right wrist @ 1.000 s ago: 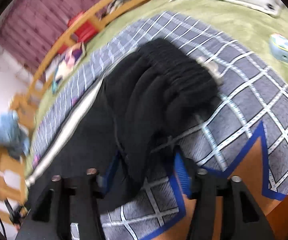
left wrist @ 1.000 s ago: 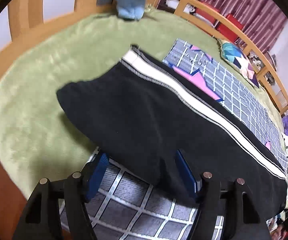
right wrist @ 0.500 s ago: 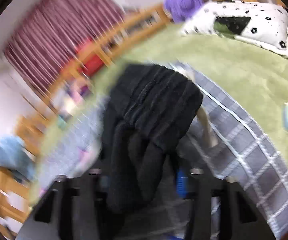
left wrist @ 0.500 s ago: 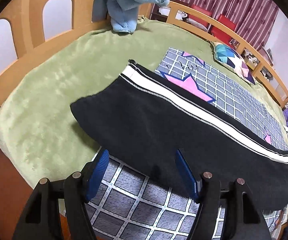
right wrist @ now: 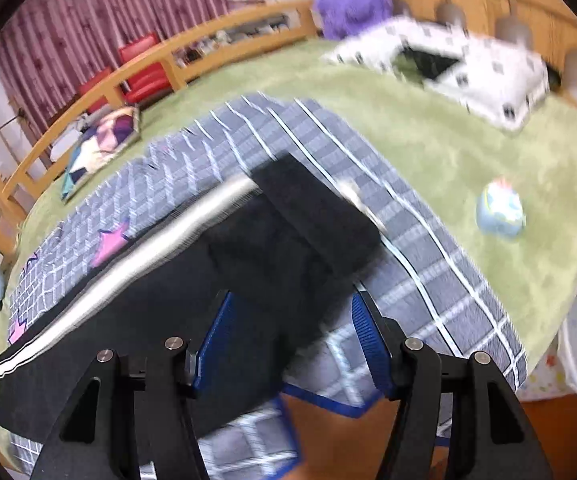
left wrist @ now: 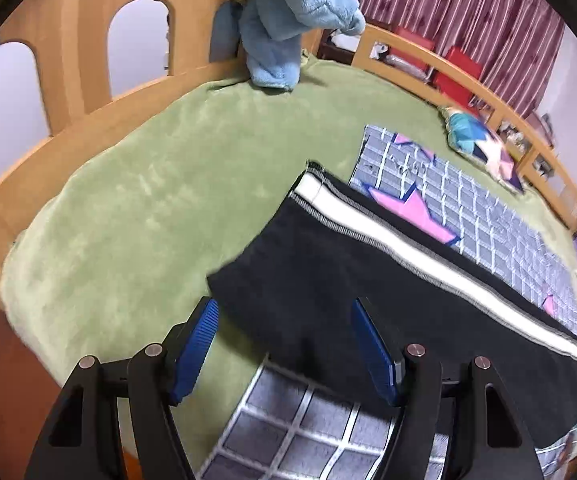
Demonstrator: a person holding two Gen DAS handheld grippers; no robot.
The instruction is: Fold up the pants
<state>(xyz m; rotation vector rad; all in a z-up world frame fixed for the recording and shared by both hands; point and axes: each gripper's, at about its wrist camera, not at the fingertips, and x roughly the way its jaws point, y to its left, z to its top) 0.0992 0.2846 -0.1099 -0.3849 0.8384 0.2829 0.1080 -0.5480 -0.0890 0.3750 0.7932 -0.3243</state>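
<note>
No legible text anywhere; perhaps faint white lettering on the grid blanket (left wrist: 408, 164), too blurred to read.

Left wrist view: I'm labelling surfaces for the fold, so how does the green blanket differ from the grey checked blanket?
The green blanket is plain and fuzzy; the grey checked blanket carries a white grid and pink stars. The green blanket covers the bed out to the wooden rail; the grey checked blanket is smaller and lies on top of it. Both lie flat, and each bears part of the black pants.
</note>
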